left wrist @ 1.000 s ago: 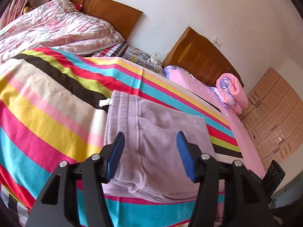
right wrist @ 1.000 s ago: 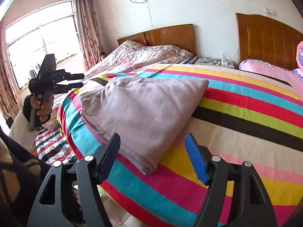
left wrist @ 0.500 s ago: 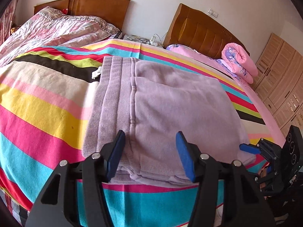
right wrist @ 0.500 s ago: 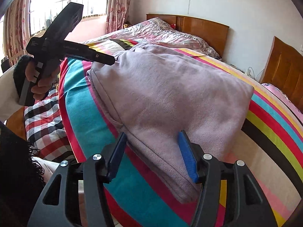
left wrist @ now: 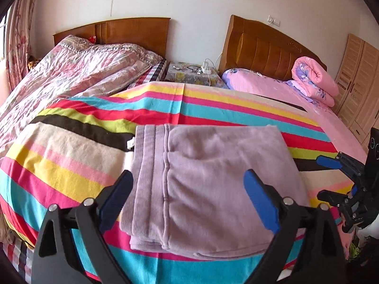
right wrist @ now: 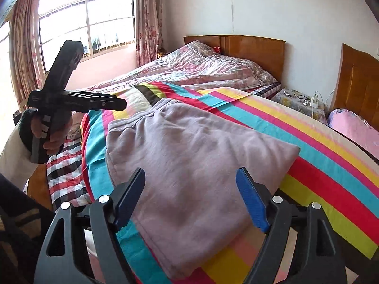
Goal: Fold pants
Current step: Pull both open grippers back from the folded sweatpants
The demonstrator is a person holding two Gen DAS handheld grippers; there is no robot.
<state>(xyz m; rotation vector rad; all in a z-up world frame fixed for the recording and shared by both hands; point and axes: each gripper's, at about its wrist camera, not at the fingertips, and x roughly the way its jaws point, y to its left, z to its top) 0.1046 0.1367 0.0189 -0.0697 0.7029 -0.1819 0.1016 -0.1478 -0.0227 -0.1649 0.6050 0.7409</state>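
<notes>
The lilac pants (left wrist: 213, 184) lie folded into a flat rectangle on the striped blanket (left wrist: 71, 165), waistband to the left. My left gripper (left wrist: 189, 198) hovers over their near edge, jaws opening wide, pads touching nothing. At the right edge of that view is the right gripper (left wrist: 331, 178), apart from the cloth. In the right wrist view the pants (right wrist: 189, 146) spread ahead, and my right gripper (right wrist: 191, 201) stands above their near corner, jaws opening, nothing pressed between them. A hand (right wrist: 54, 139) holds the left gripper (right wrist: 118, 104) above the bed's left edge.
Behind the blanket lies a bed with a pink floral quilt (left wrist: 71, 75) and a wooden headboard (left wrist: 135, 30). A nightstand with cables (left wrist: 191, 73) separates it from a pink bed with a rolled quilt (left wrist: 312, 80). A wardrobe (left wrist: 357, 75) is right; a window (right wrist: 85, 23) is left.
Both grippers' jaws have spread wider. Both have drawn back from the pants' near edge and rolled level; the left gripper now sits lower at the bed's left edge.
</notes>
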